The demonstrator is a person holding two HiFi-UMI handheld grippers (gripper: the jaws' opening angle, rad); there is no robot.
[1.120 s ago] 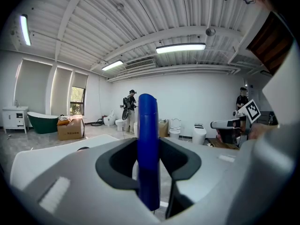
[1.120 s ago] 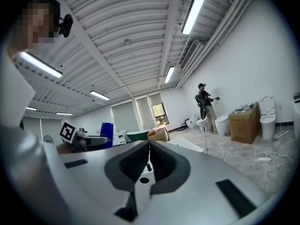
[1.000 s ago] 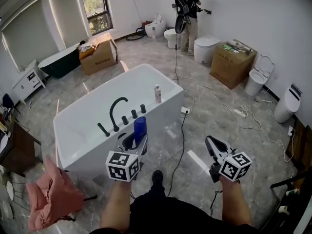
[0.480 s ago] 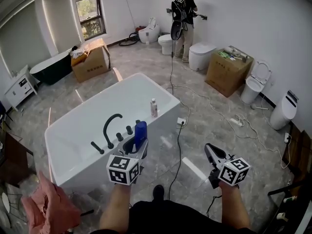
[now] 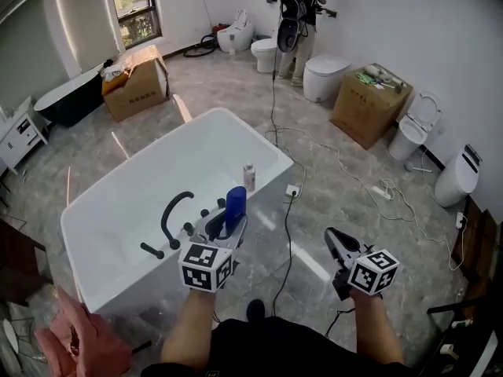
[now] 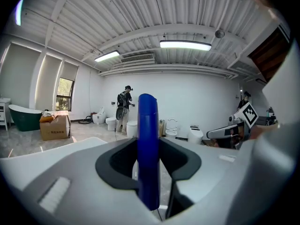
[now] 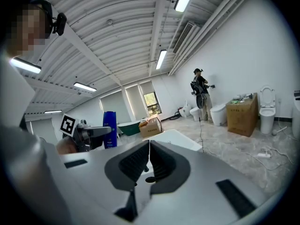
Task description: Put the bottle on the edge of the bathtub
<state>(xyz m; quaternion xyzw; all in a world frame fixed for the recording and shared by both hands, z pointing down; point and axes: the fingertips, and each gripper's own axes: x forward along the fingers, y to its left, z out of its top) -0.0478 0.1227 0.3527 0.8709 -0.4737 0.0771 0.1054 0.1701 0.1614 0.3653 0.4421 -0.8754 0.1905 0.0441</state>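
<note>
Left gripper clamped on the blue bottle and holding it upright over the bathtub's near rim, just beside the black faucet — right gripper jaws together, empty, well clear of the bathtub's right side

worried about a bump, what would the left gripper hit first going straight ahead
Probably the small white bottle on the bathtub rim, in line past the blue bottle the left gripper holds; height's unclear, so it may pass above.
</note>
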